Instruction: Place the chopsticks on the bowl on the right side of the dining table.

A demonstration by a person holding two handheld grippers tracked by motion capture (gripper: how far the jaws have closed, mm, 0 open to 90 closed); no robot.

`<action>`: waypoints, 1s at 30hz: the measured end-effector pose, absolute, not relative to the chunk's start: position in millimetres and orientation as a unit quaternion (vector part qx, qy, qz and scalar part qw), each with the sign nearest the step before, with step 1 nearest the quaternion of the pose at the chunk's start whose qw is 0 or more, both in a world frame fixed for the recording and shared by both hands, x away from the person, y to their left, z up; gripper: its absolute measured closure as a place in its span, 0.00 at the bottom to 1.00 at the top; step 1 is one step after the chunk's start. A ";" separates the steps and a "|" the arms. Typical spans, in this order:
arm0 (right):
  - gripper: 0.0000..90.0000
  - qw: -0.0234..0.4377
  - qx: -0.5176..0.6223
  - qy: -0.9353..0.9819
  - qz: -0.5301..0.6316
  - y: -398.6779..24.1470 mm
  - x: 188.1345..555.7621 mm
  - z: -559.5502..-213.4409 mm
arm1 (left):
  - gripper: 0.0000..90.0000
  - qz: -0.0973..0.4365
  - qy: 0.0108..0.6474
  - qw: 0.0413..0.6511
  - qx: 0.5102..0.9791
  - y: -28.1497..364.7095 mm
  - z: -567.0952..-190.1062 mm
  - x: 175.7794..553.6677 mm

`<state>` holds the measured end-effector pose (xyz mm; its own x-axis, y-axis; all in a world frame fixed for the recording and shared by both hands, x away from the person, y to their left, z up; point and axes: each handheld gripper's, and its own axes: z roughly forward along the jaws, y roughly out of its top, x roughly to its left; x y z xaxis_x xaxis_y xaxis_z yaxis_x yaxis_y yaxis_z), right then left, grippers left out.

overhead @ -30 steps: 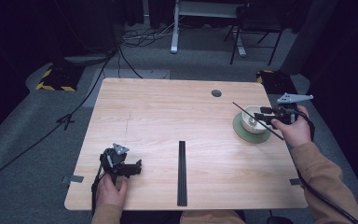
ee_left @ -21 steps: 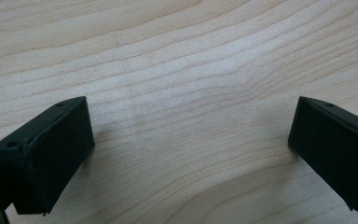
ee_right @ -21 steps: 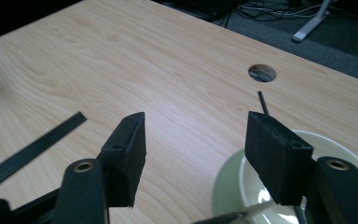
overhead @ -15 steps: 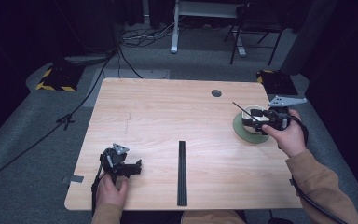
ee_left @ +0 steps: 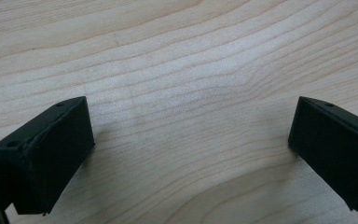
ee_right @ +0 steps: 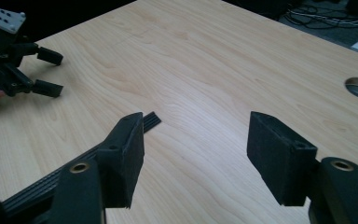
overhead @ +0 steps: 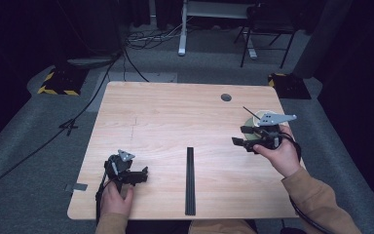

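A: At the right side of the table [overhead: 175,117], the right gripper [overhead: 243,137] is hanging with its jaws wide apart, nothing between them. They have just been opening.

B: And pointing where?

A: Leftward across the table in the high view, toward the black strip [overhead: 190,180]. In the right gripper view, that strip [ee_right: 70,172] is running up from the lower left, passing behind the left jaw.

B: How is the strip lying?

A: Flat near the table's front middle, long axis running from the near edge straight away from the person. It is well apart from both grippers.

B: Behind the right hand [overhead: 277,155]?

A: A greenish round dish [overhead: 253,118] is sitting just past the gripper, a thin dark stick [overhead: 249,111] poking out toward the cable hole [overhead: 226,97].

B: The other side?

A: The left gripper [overhead: 140,175] is resting at the front left, jaws spread over bare wood, empty. Bare wood is lying between the right gripper and the strip.
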<state>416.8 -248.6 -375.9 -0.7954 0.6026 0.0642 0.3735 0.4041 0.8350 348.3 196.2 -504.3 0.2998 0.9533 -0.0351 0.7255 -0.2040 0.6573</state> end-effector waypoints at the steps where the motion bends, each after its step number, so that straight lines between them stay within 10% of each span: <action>1: 0.41 0.115 0.289 0.829 0.465 -242.6 414.4 -379.5 | 0.00 0.195 0.559 0.292 0.751 196.2 -504.3 348.2; 30: 0.40 0.057 0.237 0.855 0.458 -169.7 373.5 -449.5 | 0.00 0.195 0.559 0.292 0.751 196.2 -504.2 348.3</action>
